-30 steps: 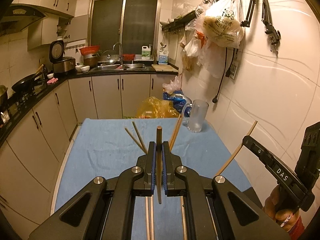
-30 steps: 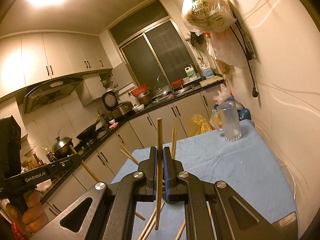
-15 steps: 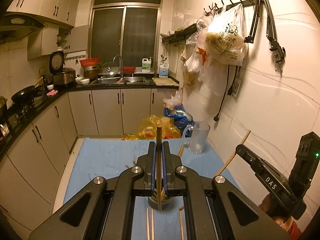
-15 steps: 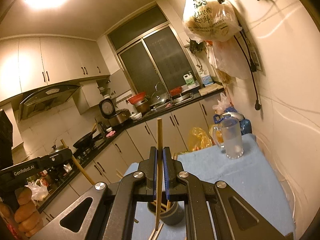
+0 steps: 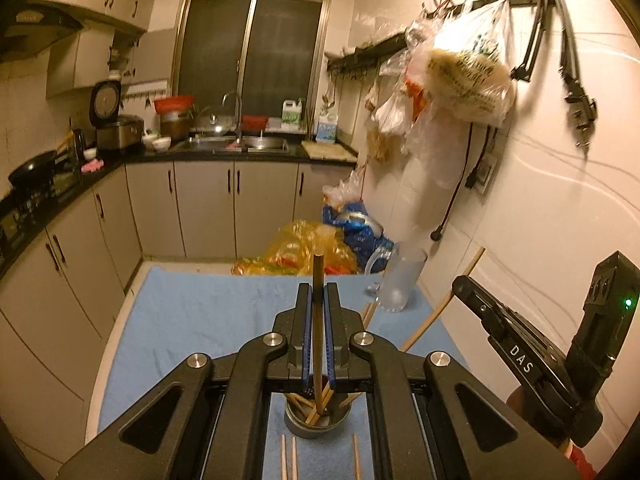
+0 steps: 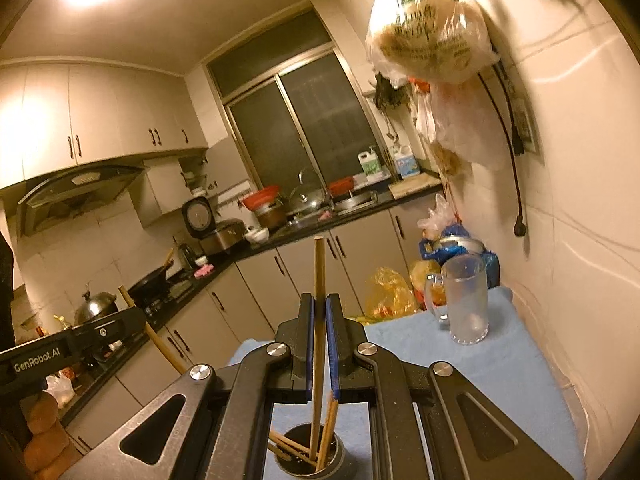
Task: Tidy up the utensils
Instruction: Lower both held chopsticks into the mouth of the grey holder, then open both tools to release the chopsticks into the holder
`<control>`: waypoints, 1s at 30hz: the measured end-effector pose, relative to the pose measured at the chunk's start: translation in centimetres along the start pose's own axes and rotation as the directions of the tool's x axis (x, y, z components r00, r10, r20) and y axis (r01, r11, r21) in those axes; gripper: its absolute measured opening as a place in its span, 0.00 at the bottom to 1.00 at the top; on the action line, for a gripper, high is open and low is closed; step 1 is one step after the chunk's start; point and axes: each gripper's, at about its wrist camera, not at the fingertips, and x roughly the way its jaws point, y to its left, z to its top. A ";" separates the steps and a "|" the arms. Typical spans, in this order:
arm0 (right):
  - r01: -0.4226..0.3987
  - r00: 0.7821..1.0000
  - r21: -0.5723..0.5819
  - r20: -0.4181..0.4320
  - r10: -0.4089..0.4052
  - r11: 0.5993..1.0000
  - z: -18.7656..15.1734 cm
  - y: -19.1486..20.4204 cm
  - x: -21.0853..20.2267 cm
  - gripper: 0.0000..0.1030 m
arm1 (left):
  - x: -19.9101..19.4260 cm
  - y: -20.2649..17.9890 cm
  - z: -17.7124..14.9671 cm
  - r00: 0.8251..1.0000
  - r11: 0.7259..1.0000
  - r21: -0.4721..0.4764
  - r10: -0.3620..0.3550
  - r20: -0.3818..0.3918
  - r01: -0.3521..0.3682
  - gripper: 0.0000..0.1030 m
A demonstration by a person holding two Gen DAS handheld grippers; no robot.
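My left gripper (image 5: 318,294) is shut on a dark chopstick (image 5: 318,272) that stands upright between its blue pads. Under it a grey round holder (image 5: 296,426) with several chopsticks stands on the blue cloth (image 5: 180,320). My right gripper (image 6: 319,306) is shut on a light wooden chopstick (image 6: 319,264), also upright, whose lower end hangs at the mouth of the holder (image 6: 336,458). Each gripper shows in the other's view: the right gripper (image 5: 460,283) with its chopstick (image 5: 444,300), the left gripper (image 6: 136,317) with its chopstick (image 6: 154,334).
Loose chopsticks (image 5: 288,456) lie on the cloth near the holder. A frosted glass mug (image 5: 400,280) stands at the table's far right corner, close to the wall. Plastic bags (image 5: 304,248) sit on the floor beyond the table. Cabinets and a worktop run along the left.
Both grippers have drawn back toward the near end of the table, each still gripping its chopstick. The holder has come into view beneath them; the mug looks farther away.
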 end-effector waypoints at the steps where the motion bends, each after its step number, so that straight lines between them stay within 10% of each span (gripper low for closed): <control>1: 0.007 1.000 0.001 -0.018 -0.007 1.000 -0.4 -0.2 0.6 0.06 | 0.7 0.3 -0.4 1.000 1.000 -0.006 0.000 -0.017 0.000 0.05; 30: 0.048 0.972 0.064 -0.231 -0.032 0.997 -6.5 -2.6 8.6 0.06 | 8.2 4.1 -5.7 0.991 0.999 -0.019 0.041 -0.130 -0.044 0.05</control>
